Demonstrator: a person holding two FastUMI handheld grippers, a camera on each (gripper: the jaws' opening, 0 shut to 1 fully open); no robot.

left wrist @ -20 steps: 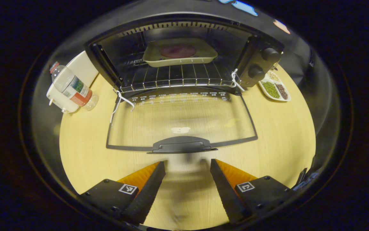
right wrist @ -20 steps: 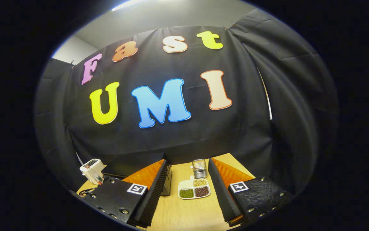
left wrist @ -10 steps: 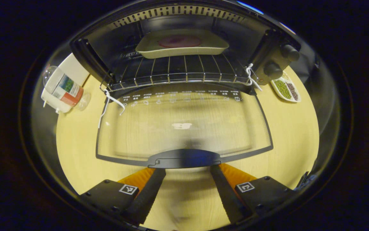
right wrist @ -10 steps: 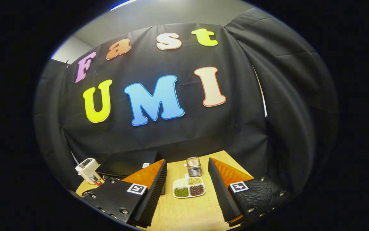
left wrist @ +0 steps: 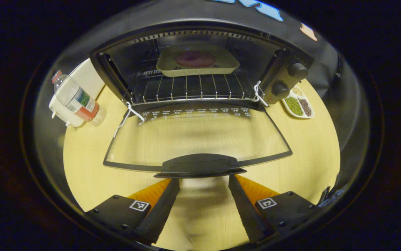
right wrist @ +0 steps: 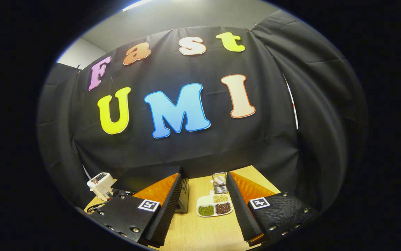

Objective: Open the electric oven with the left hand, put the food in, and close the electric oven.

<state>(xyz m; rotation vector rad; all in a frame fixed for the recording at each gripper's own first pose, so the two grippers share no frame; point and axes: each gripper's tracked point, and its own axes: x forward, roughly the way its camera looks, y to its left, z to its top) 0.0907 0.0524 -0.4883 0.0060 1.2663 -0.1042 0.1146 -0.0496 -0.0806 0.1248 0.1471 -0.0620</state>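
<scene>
In the left gripper view the black electric oven [left wrist: 284,75] stands open, its glass door [left wrist: 197,137] folded down over the wooden table. Inside, a beige tray [left wrist: 197,62] with a reddish round food [left wrist: 195,59] rests on the wire rack. The door handle [left wrist: 200,165] lies just ahead of my left gripper [left wrist: 200,202], which is open with nothing between its fingers and sits slightly below the handle. My right gripper [right wrist: 202,209] is open too, held up facing the booth wall. In that view the oven's black top [right wrist: 151,177] shows behind its left finger.
A plastic bottle [left wrist: 76,97] leans on a white appliance [left wrist: 62,111] left of the oven. A white divided dish of beans [left wrist: 298,104] sits right of it; in the right gripper view that dish [right wrist: 215,208] lies before a small metal holder [right wrist: 219,182]. Bare table flanks the door.
The left gripper pushed in toward the door handle, then eased back and tilted, so the handle's underside now shows; the door edge looks slightly raised. The right gripper only wobbled.
</scene>
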